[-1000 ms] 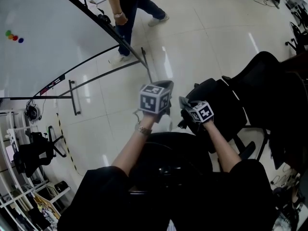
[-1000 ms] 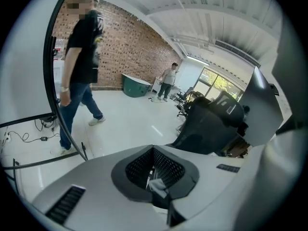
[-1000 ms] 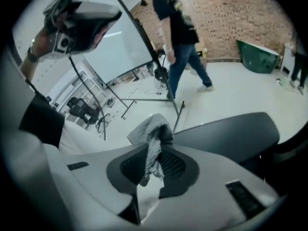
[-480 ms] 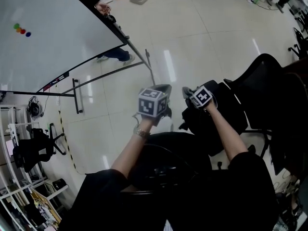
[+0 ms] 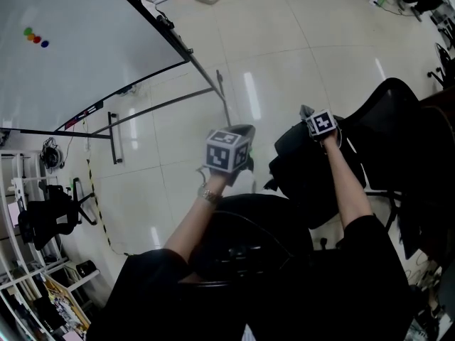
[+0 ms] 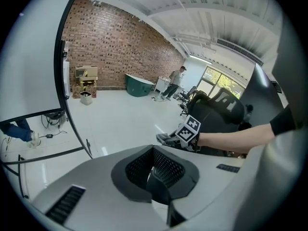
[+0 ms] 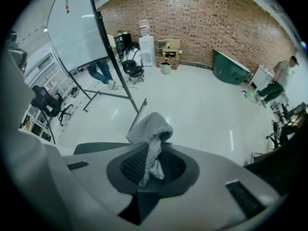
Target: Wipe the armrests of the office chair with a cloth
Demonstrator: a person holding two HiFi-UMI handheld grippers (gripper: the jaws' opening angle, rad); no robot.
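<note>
The black office chair (image 5: 387, 116) stands at the right in the head view, its dark seat and side parts (image 5: 306, 165) nearer the middle. My right gripper (image 5: 310, 114) hovers over the chair's near upper edge, shut on a grey cloth (image 7: 150, 128) that bunches above the jaws and hangs down between them. The cloth (image 5: 306, 110) peeks out just beyond the marker cube. I cannot make out which dark part is an armrest. My left gripper (image 5: 244, 131) is held left of the chair over the floor, jaws together with nothing in them (image 6: 156, 170).
A whiteboard (image 5: 71, 41) on a wheeled stand fills the upper left, with its foot bar (image 5: 222, 96) just beyond my left gripper. Shelving (image 5: 28, 219) lines the left edge. Another black chair (image 5: 242, 244) sits right below me. Boxes and a water dispenser (image 7: 146, 46) stand by the brick wall.
My right gripper has moved to the right and farther away with the cloth, over the chair. The left gripper has stayed put. The person walking by the whiteboard has left the head view.
</note>
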